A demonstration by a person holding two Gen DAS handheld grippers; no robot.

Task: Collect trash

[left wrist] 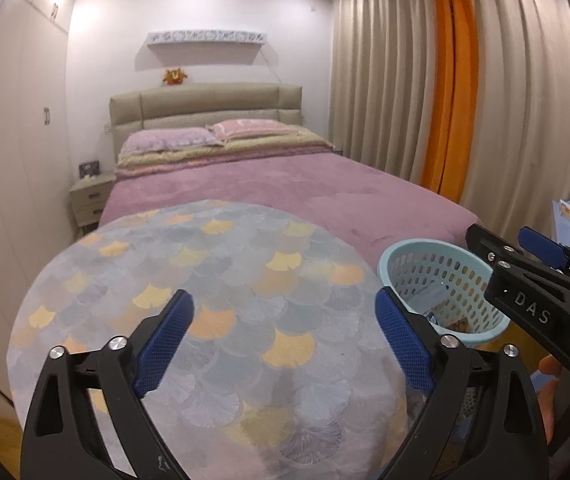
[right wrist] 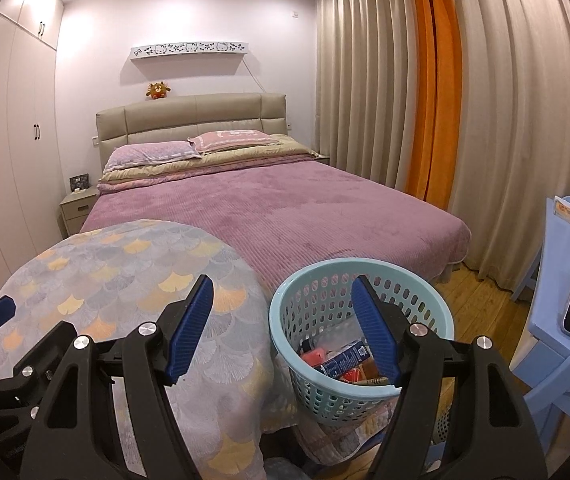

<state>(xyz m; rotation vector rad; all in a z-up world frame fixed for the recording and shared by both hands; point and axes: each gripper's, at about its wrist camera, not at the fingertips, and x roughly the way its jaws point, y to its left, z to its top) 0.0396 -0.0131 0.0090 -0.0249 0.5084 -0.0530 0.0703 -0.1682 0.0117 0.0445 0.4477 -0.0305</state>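
Observation:
A light-blue perforated basket (right wrist: pixel 285 304) stands at the foot of the bed, beside a round table under a fan-patterned cloth (right wrist: pixel 125 280). Inside it lies trash: a red piece (right wrist: pixel 313 358) and a blue packet (right wrist: pixel 345 360). My right gripper (right wrist: pixel 283 320) hovers open and empty above the gap between table and basket. My left gripper (left wrist: pixel 285 340) is open wide over the cloth (left wrist: pixel 225 280), nothing between its pads. In the left wrist view, the basket (left wrist: pixel 417 246) sits to the right, with the right gripper (left wrist: pixel 499 236) above its far rim.
A bed with a purple cover (right wrist: pixel 285 208) fills the middle behind the table. Beige and orange curtains (right wrist: pixel 425 100) hang on the right. A blue plastic chair (right wrist: pixel 557 320) stands right of the basket. White wardrobes (right wrist: pixel 1 160) and a nightstand (right wrist: pixel 77 208) line the left.

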